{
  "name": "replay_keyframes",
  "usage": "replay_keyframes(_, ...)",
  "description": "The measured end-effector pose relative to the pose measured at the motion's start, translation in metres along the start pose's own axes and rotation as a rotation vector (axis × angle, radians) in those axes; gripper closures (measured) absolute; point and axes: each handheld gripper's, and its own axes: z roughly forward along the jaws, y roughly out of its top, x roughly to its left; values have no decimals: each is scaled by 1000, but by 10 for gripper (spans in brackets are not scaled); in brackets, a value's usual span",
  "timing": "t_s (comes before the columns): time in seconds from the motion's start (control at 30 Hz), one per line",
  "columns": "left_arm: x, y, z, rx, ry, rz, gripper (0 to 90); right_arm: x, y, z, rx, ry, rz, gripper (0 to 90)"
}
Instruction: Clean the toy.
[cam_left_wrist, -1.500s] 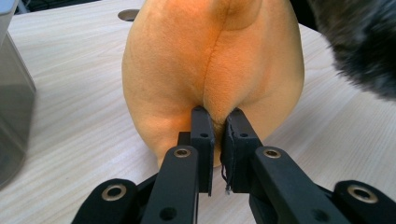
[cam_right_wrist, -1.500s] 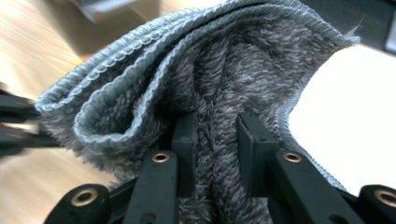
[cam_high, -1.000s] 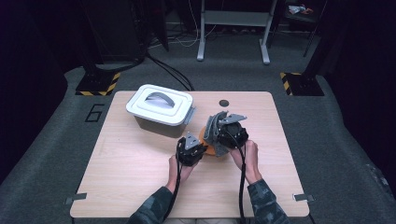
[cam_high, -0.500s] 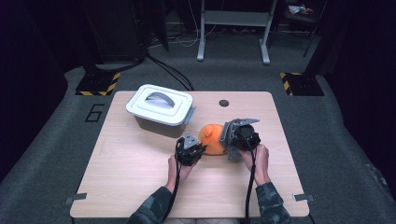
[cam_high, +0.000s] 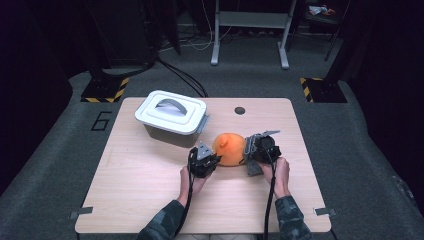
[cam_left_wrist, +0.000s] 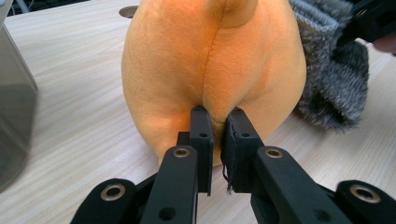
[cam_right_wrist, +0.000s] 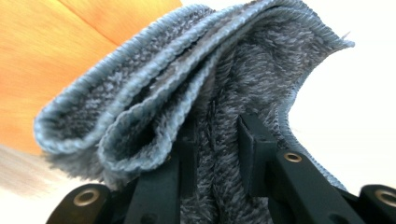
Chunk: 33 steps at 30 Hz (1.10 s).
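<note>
My left gripper (cam_left_wrist: 217, 123) pinches the orange plush's (cam_left_wrist: 210, 70) seam, pinning it mid-table (cam_high: 150, 200); my right gripper (cam_right_wrist: 217, 128) clamps a folded grey cloth (cam_right_wrist: 196, 79) against the plush's far side, probably to wipe it.

Light wood-grain table (cam_high: 150, 200) with rounded corners, round cable hole (cam_high: 240, 110) near far edge. Grey carpet floor (cam_high: 365, 150) all around, marked with a black "6" (cam_high: 102, 120) off the left edge. Yellow-black striped plates (cam_high: 105, 90) beyond both far corners. Grey metal stand legs (cam_high: 250, 35) and loose cables (cam_high: 185, 80) farther back. Dark surroundings.
</note>
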Motion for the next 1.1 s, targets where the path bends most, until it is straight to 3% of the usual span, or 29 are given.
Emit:
replay_keyframes(0.13, 0, 0, 0, -2, 0, -4, 829, -1, -3, 9, 40, 9, 27, 712)
replay_keyframes(0.3, 0, 0, -1, -3, 1, -1, 828, -5, -10, 23, 68, 22, 26, 713)
replay_keyframes(0.4, 1, 0, -2, 0, -4, -3, 828, -8, -9, 9, 42, 6, 20, 714)
replay_keyframes(0.5, -1, -1, -1, -11, 1, 0, 828, -8, -3, -18, -33, -6, 16, 714)
replay_keyframes(0.6, -1, 0, -1, -5, -4, 6, 828, 2, 7, -44, -114, 2, -23, 714)
replay_keyframes(0.77, -3, 0, -1, -13, 0, 6, 828, 38, 27, -68, -181, 27, -124, 712)
replay_keyframes(0.9, -4, 2, -1, -4, -5, 24, 828, 62, 39, -67, -180, 38, -205, 710)
replay_keyframes(0.97, -4, 2, -1, -4, -2, 25, 828, 70, 42, -61, -160, 19, -234, 710)
replay_keyframes(1.03, -4, 1, 0, -6, -3, 13, 828, 71, 42, -55, -150, 6, -239, 710)
replay_keyframes(1.1, -3, 1, 0, -8, -6, 16, 828, 66, 41, -53, -150, 23, -220, 710)
